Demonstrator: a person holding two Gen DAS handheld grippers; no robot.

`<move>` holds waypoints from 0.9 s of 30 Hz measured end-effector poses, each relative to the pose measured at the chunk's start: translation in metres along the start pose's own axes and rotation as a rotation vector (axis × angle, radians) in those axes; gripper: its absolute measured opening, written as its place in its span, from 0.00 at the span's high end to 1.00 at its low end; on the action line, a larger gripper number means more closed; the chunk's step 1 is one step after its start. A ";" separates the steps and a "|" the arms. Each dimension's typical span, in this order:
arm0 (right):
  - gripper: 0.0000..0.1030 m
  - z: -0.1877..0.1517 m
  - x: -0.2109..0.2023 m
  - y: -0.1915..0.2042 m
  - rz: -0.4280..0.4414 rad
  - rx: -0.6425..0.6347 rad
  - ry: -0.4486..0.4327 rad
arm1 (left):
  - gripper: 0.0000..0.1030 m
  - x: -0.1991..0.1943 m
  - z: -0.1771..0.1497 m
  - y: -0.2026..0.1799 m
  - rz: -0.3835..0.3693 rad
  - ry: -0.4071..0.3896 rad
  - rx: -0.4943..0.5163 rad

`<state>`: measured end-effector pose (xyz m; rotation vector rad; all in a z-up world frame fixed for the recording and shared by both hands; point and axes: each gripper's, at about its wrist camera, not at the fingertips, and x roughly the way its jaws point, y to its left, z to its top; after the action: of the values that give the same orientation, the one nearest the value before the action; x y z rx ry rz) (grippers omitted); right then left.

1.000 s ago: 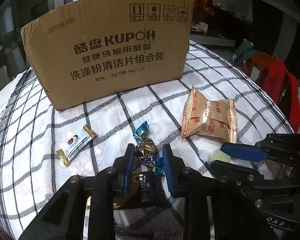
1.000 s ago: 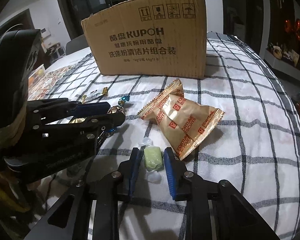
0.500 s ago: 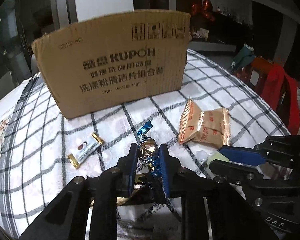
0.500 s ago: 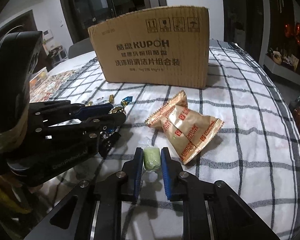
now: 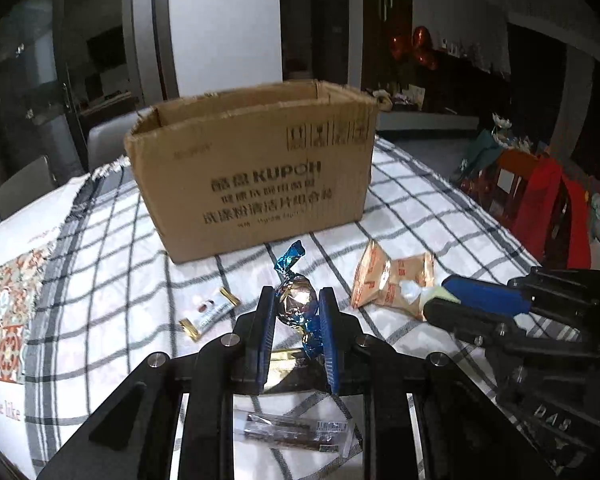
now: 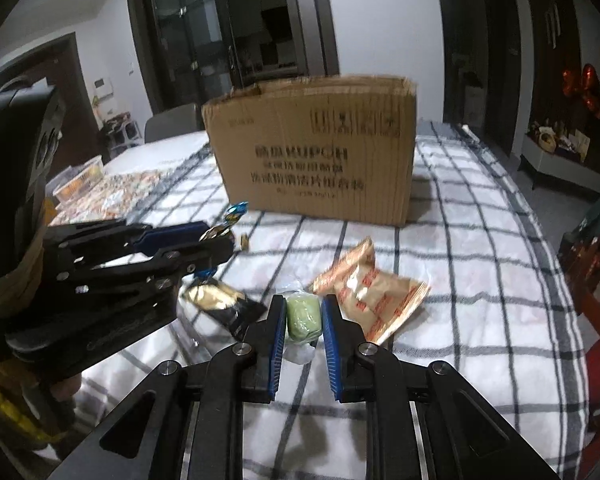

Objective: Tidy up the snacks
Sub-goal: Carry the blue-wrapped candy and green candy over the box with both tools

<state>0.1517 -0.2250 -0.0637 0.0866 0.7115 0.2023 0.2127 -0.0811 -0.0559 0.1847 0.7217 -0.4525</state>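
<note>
We see a checked-cloth table (image 5: 412, 200) in a dim room, cardboard box (image 5: 256, 184) at the far side — left tongs (image 5: 296, 308) clamp a foil candy (image 5: 294, 300), right tongs (image 6: 303, 316) clamp a green candy (image 6: 303, 314), both above the cloth.

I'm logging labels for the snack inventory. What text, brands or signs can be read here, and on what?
"KUPOH": front of the cardboard box, left wrist view.
Chinese lines under it, the small specification line and the four handling symbols at the box's upper right: too blurred to read.
"DAS": body of the right gripper.
"Smile like": edge of the white cloth.
Red print on the orange biscuit packets: too blurred.
Barcode on the clear-wrapped bar: too small.
</note>
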 end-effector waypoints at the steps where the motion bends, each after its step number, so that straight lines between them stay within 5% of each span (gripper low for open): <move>1: 0.81 0.003 -0.004 0.000 -0.004 0.002 -0.014 | 0.78 -0.004 0.002 0.000 0.001 -0.009 -0.001; 27: 0.81 0.123 -0.041 0.002 -0.014 -0.002 -0.290 | 0.78 -0.065 0.101 0.024 0.059 -0.282 0.073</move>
<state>0.2013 -0.2328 0.0557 0.1070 0.4231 0.1727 0.2411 -0.0695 0.0632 0.2055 0.4226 -0.4387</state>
